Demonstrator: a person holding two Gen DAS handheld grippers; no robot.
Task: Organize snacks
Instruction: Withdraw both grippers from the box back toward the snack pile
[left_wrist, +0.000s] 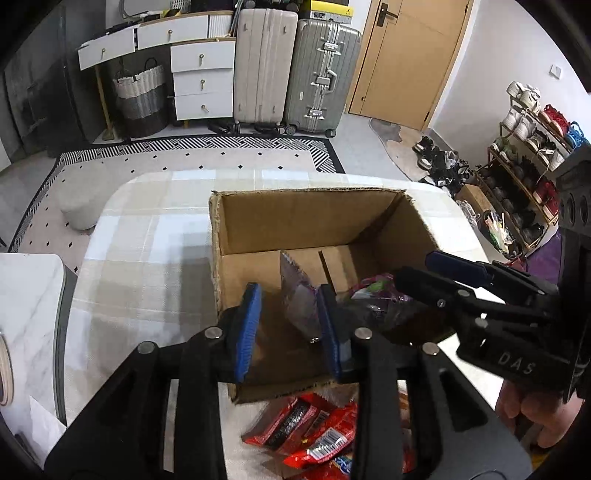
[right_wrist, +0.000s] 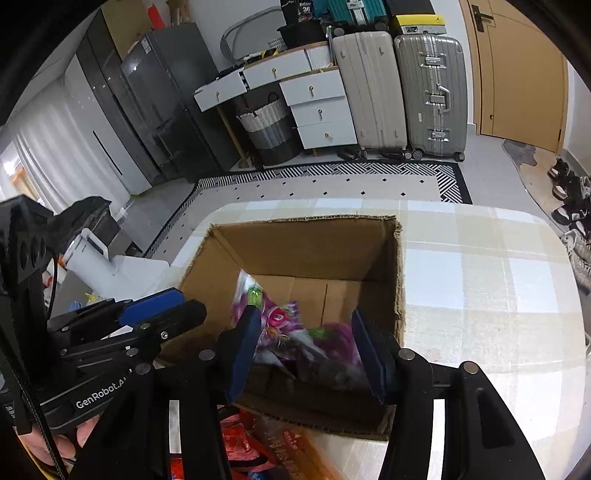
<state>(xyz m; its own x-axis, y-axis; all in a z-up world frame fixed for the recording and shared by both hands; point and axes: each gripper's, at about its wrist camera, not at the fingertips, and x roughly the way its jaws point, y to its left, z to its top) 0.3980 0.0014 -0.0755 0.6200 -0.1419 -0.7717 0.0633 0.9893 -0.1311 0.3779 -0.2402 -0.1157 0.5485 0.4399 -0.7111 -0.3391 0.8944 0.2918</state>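
An open cardboard box (left_wrist: 306, 194) (right_wrist: 303, 221) stands on the checked tablecloth. Both grippers reach into it from the near side. My left gripper (left_wrist: 290, 330) is open; a purple snack packet (left_wrist: 297, 295) stands on edge between its blue pads, leaning against the right one. My right gripper (right_wrist: 306, 350) is open too, with blurred purple and pink packets (right_wrist: 280, 325) lying loose between its fingers in the box. Seen from the left wrist, the right gripper (left_wrist: 424, 275) comes in from the right above those packets (left_wrist: 373, 291). Red snack packets (left_wrist: 306, 432) (right_wrist: 251, 446) lie on the table before the box.
A white marble-topped side table (left_wrist: 26, 295) is at the left and a grey stool (left_wrist: 79, 210) stands on the rug. Suitcases (left_wrist: 291, 70), drawers and a shoe rack (left_wrist: 524, 177) line the walls. A hand (left_wrist: 532, 410) holds the right gripper.
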